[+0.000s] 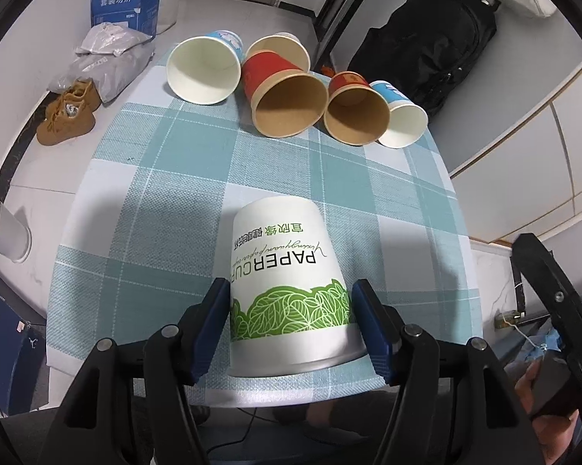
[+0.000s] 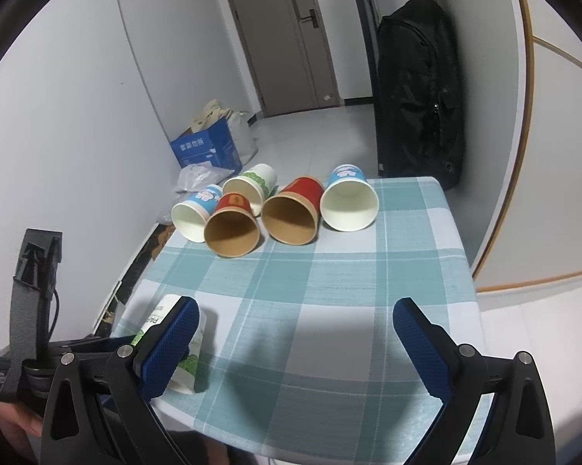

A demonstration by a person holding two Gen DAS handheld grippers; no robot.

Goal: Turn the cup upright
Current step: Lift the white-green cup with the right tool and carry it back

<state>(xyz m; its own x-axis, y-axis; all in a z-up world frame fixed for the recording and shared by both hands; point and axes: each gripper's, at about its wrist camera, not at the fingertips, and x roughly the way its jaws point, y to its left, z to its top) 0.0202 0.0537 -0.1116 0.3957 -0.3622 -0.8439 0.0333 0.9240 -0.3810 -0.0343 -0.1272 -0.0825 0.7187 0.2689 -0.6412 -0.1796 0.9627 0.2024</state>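
Cup (image 1: 287,283) upside-down between left jaws, apparently five cups (image 2: 291,215) lying beyond

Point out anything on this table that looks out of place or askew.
The green-leaf paper cup stands upside down, rim on the tablecloth, between the left gripper's fingers. At the far edge, five more cups lie tipped on their sides, mouths toward the cameras. No spills or damage show.

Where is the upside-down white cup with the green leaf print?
In the left wrist view, the leaf-print cup stands mouth-down near the table's front edge, between the left hand-held gripper's pads.
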